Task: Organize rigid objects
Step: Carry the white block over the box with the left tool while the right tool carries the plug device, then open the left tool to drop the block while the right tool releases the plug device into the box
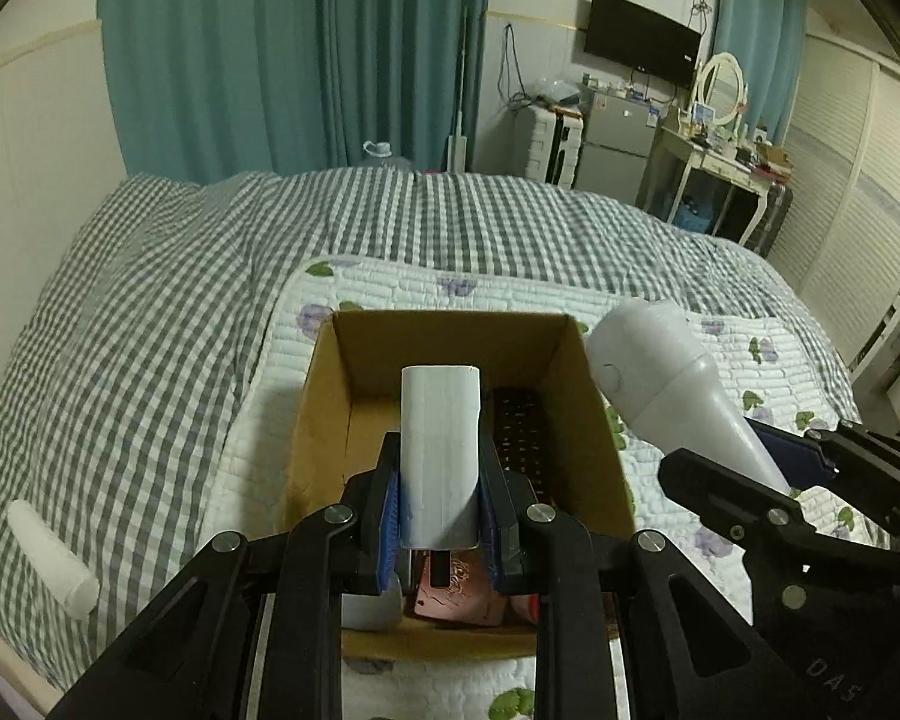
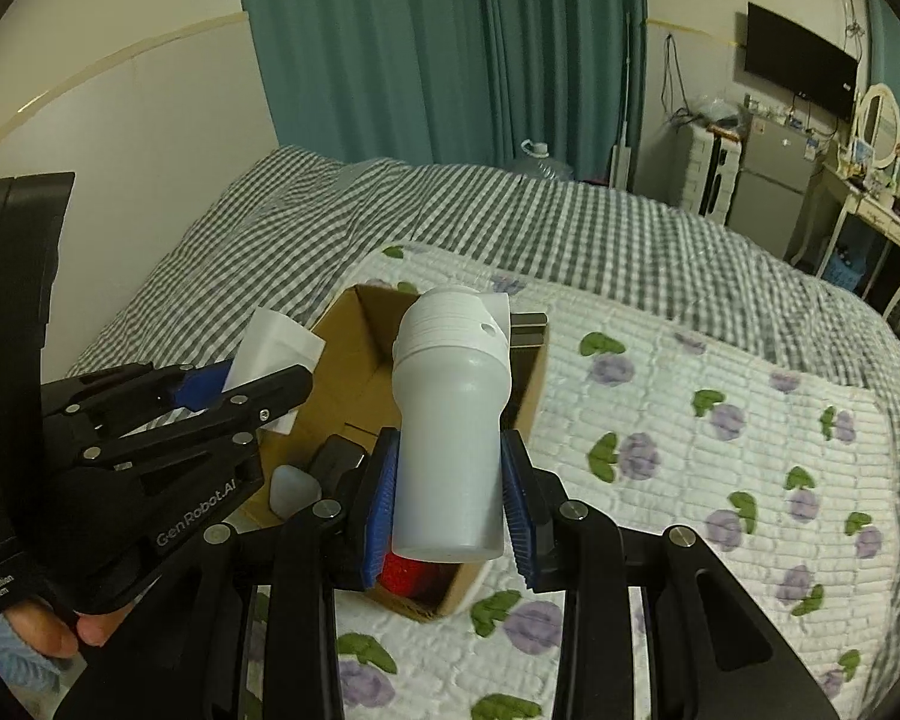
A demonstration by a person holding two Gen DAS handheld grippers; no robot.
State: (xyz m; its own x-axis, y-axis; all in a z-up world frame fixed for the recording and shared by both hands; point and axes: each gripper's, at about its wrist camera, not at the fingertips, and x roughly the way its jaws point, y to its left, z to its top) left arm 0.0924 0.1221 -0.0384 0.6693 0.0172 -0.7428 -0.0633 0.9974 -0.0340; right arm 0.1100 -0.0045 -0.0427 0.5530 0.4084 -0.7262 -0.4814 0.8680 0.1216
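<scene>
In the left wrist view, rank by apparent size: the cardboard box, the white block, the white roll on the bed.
1. cardboard box
2. white block, though it is nearer the camera
3. white roll

A bed (image 1: 210,276) with a grey checked cover carries a flowered quilt (image 2: 720,360). Teal curtains (image 1: 294,54) hang behind it. A television (image 1: 642,39) is on the far wall, above a small fridge (image 1: 618,132), beside a dressing table with an oval mirror (image 1: 721,84).

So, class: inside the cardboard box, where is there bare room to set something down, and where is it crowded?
The cardboard box has bare floor at its far end and left side. Its near end is crowded: black remote, pink item, red thing.
</scene>
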